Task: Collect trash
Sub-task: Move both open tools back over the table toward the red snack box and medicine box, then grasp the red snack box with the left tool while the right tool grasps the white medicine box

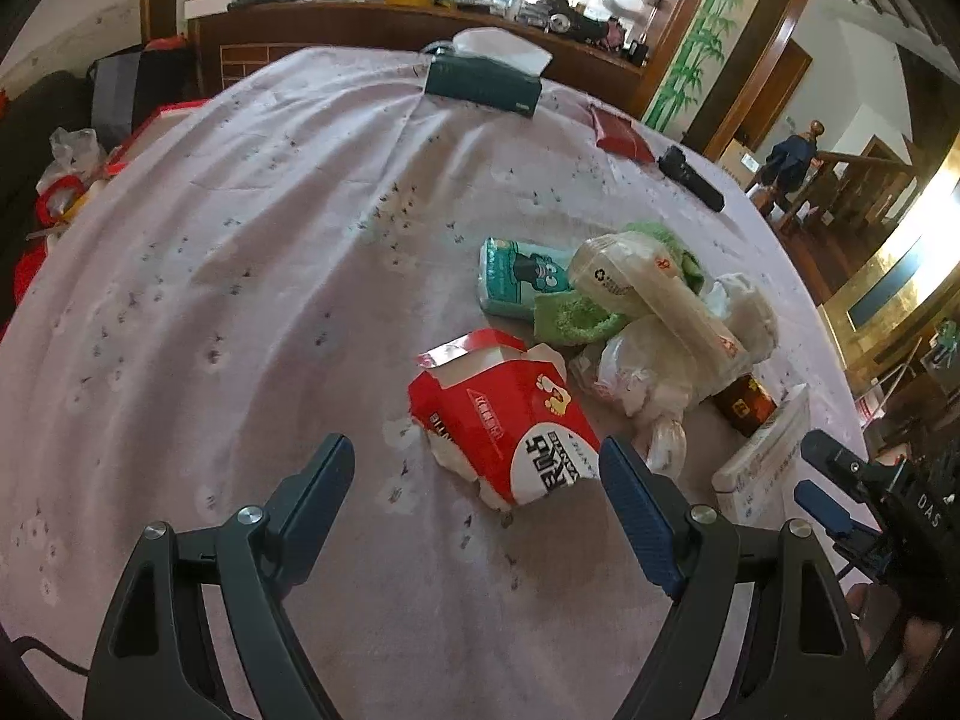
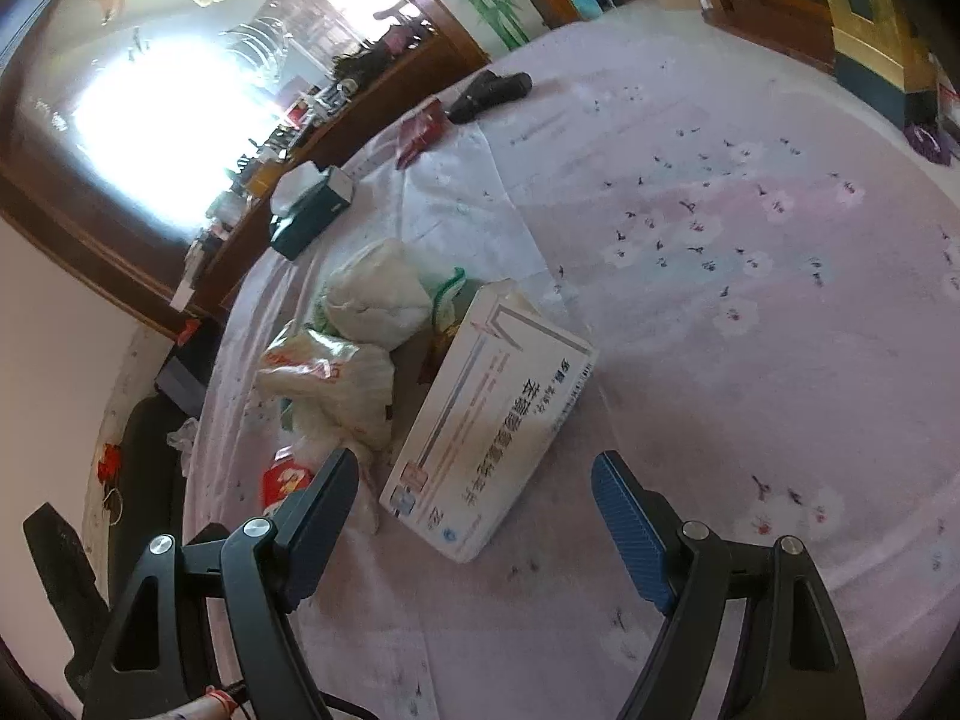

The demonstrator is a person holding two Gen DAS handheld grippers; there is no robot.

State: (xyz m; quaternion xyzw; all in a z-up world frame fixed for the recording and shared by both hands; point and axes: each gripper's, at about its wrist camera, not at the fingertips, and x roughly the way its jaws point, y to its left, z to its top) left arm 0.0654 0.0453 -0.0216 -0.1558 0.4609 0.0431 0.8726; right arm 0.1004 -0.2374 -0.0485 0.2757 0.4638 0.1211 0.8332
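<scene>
A torn red carton point(image 1: 510, 414) lies on the pink flowered tablecloth point(image 1: 240, 276), just beyond my open left gripper point(image 1: 474, 468). Right of it sits a heap of trash: white plastic bags point(image 1: 654, 324), a green fuzzy cloth point(image 1: 570, 315), a teal tissue pack point(image 1: 519, 276) and a small brown bottle point(image 1: 747, 405). A long white box point(image 2: 486, 420) lies just ahead of my open right gripper point(image 2: 474, 480), with the plastic bags point(image 2: 372, 300) to its left. The white box point(image 1: 762, 456) and the right gripper point(image 1: 840, 480) also show at the right edge of the left wrist view.
A dark tissue box point(image 1: 480, 81), a red packet point(image 1: 621, 135) and a black object point(image 1: 690, 177) lie at the table's far side. A cluttered wooden sideboard point(image 1: 420, 12) stands behind. Red items and bags point(image 1: 66, 180) sit beyond the table's left edge.
</scene>
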